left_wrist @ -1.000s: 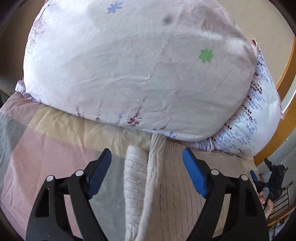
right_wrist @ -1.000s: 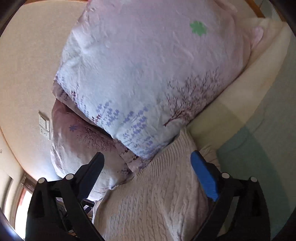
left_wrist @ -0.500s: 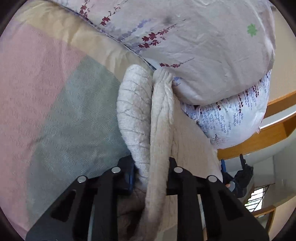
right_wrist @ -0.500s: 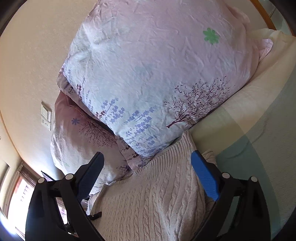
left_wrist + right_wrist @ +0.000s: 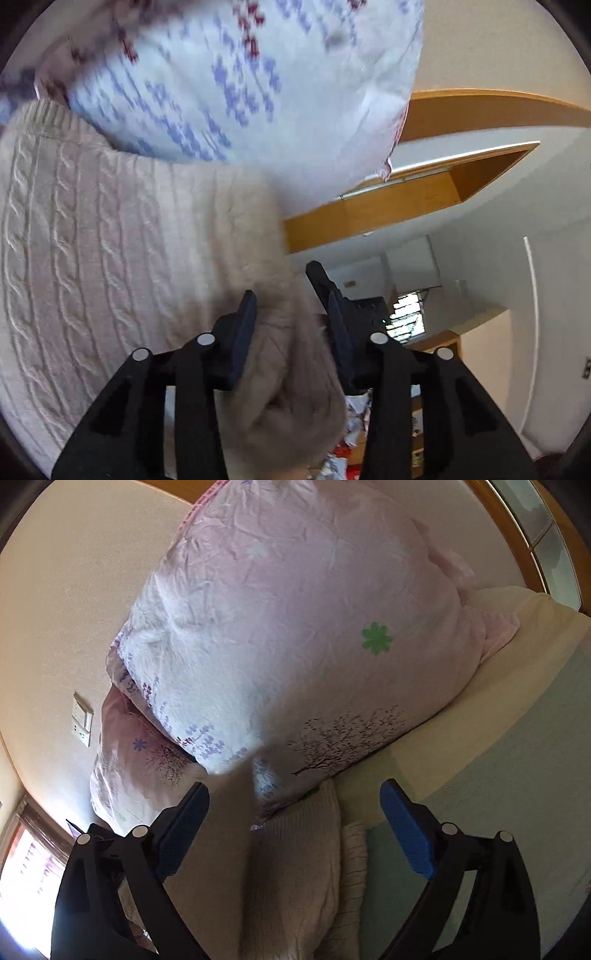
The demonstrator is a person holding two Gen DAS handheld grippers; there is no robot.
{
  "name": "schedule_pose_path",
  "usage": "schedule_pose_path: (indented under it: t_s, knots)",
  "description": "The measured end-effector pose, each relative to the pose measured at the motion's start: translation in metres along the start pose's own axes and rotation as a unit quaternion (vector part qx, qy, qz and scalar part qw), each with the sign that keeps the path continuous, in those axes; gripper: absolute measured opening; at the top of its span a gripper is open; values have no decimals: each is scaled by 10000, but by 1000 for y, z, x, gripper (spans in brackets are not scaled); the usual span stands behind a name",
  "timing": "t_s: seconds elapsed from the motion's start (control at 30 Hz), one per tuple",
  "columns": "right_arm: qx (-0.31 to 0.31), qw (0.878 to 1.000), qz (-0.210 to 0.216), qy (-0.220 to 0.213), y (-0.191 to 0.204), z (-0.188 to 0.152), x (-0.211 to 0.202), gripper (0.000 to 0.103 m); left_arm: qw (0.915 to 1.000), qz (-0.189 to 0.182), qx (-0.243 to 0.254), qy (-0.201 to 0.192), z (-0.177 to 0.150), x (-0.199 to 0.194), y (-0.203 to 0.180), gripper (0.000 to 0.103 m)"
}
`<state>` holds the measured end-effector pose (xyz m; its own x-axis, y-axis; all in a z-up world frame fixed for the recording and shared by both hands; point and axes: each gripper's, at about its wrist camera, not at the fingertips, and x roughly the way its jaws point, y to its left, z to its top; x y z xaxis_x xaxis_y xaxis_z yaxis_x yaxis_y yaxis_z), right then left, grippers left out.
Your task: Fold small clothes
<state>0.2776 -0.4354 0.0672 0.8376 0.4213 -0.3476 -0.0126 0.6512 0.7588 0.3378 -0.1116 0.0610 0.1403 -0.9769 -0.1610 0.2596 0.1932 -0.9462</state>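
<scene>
A cream cable-knit sweater (image 5: 110,266) fills the left of the left wrist view. My left gripper (image 5: 291,332) is shut on a bunched fold of it, lifted so the room shows behind. In the right wrist view the sweater (image 5: 295,867) lies on the bed below the pillows, with a lifted blurred part rising in front. My right gripper (image 5: 295,830) is open, its blue pads on either side of the sweater without touching it.
Two floral pillows (image 5: 295,627) are stacked at the bed head against the wall. The striped bedspread (image 5: 498,775) spreads to the right. A wooden frame (image 5: 406,199) and the room beyond show past the left gripper.
My left gripper closed on the sweater's folded edge, then lifted and swung it over to the right. My right gripper stayed open and shifted a little.
</scene>
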Motion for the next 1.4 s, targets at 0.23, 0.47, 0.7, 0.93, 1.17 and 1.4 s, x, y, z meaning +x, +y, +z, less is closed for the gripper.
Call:
schedule_pose_path:
  t_s: [0.23,0.47,0.7,0.93,1.17,1.4]
  knots:
    - [374,9918,144,1212,-25,2,23,102,9651,2225,914,-1035,-12,-68,-11,89]
    - [245,9706,-157,2390,-17,-34,75,98,9390,3378,518,-385,-22,-65,45,90]
    - [765,9601,478,2648,-31,-48,91,45,9495,3070,543,-365,-30,-28,52,55]
    - [527,9327,1775,3095,29,-76,99,40,9392,3152,1329,-307,-36,-103,11,40]
    - [-351,9438,522,3245,63,-110,137,56,8884,4339,1342,-670,-34,-133,35,66]
    - [-480,9607,753,2630,69,-95,110,34,8949,4178,1399,-708,-49,-135,39,75]
